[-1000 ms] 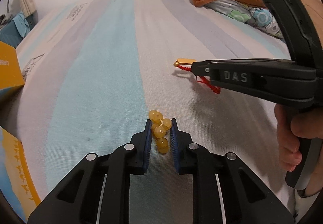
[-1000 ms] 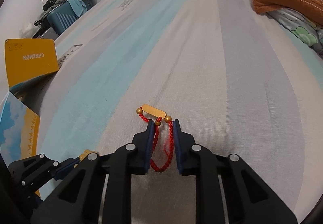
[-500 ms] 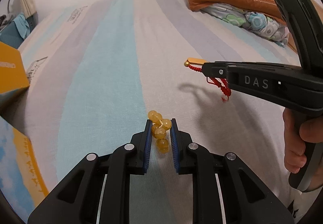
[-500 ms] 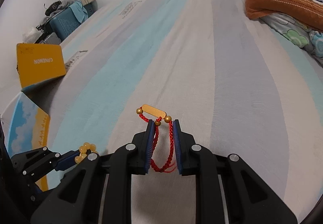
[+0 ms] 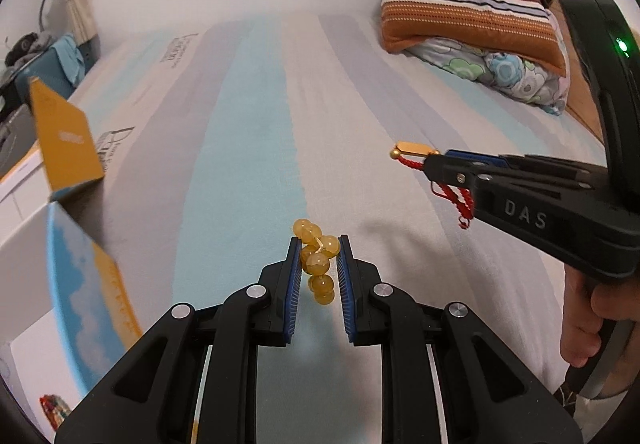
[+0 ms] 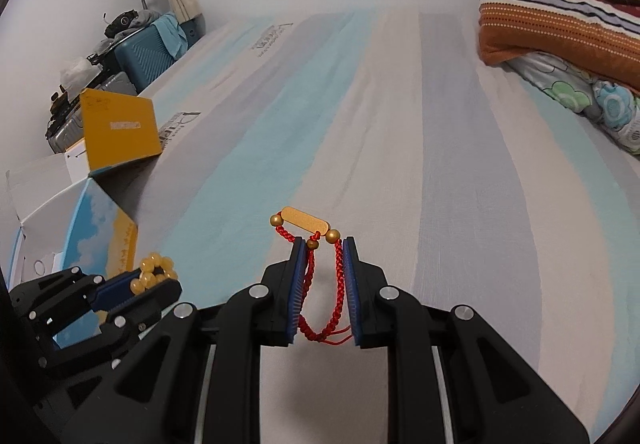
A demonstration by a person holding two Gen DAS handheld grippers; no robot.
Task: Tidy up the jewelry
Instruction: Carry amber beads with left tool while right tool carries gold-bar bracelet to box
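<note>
Two pieces held clear above the striped bed sheet [image 5: 248, 164]. My left hand-held gripper [image 5: 317, 248] is clamped narrow on the amber bead bracelet [image 5: 316, 260]; beads bunch between the blue pads. My right hand-held gripper [image 6: 323, 248] pinches the red cord bracelet [image 6: 316, 276], gold bar beyond the tips, loop hanging behind. Open yellow-and-blue box [image 6: 116, 132] sits at the bed's left edge.

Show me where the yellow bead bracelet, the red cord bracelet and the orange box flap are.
bead bracelet [image 5: 318, 263], left wrist view, on a bead between the pads.
cord bracelet [image 6: 305, 219], right wrist view, on its gold bar.
box flap [image 6: 120, 129], right wrist view, on the orange face.
</note>
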